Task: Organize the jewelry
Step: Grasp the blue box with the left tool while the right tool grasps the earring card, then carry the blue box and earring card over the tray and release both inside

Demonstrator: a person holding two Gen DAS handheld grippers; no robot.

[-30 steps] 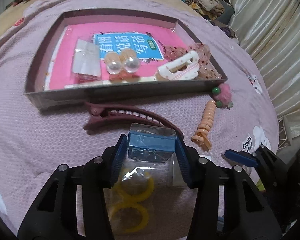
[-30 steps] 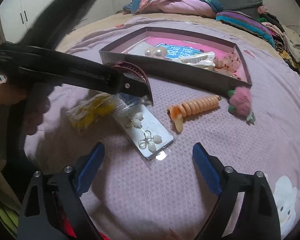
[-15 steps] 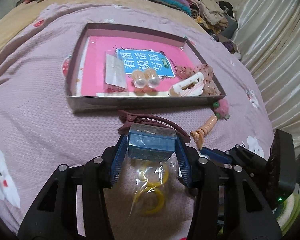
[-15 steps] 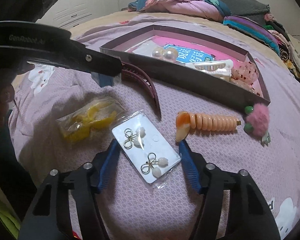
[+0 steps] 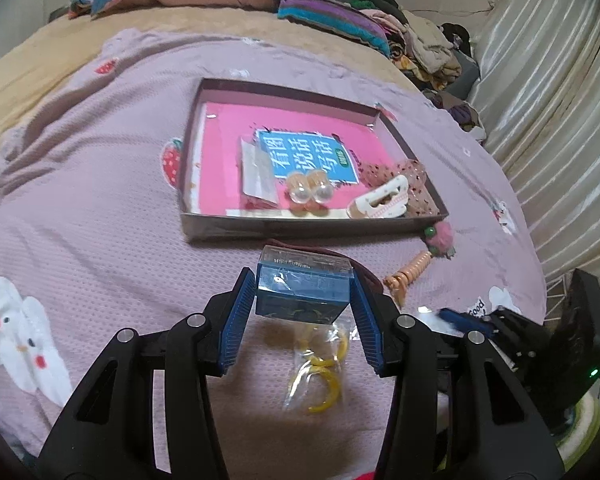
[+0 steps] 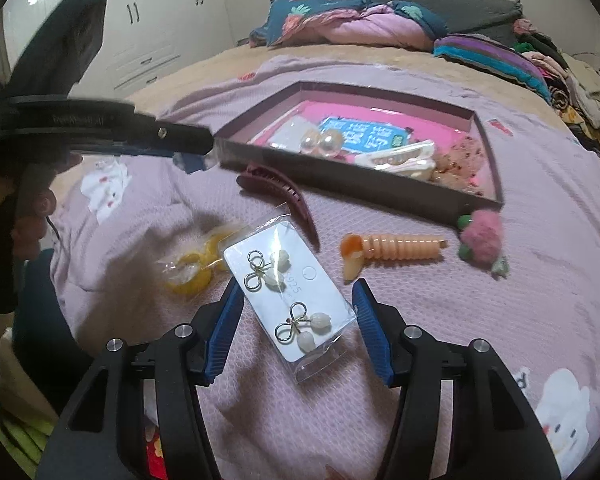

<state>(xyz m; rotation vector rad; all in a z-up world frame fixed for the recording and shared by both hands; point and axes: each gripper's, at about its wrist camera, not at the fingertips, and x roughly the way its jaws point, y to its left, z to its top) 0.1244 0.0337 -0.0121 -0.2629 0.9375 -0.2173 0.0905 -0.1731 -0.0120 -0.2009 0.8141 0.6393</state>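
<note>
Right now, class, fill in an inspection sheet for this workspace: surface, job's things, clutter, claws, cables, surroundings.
Surface: lilac bedspread with cartoon prints, wrinkled.
Job's things: tray holds a pink book, pearl hair tie, white hair clip. Outside it: maroon clip, orange coil tie, pink pom-pom, bagged yellow rings, earring card.
Clutter: folded clothes heaped at the bed's far end.
Claws: left claw shut on small blue box, held above the bed. Right claw has just been closing, jaws either side of the earring card; contact unclear.
Cables: nothing seen.
Surroundings: white wardrobe, pale curtain.
</note>
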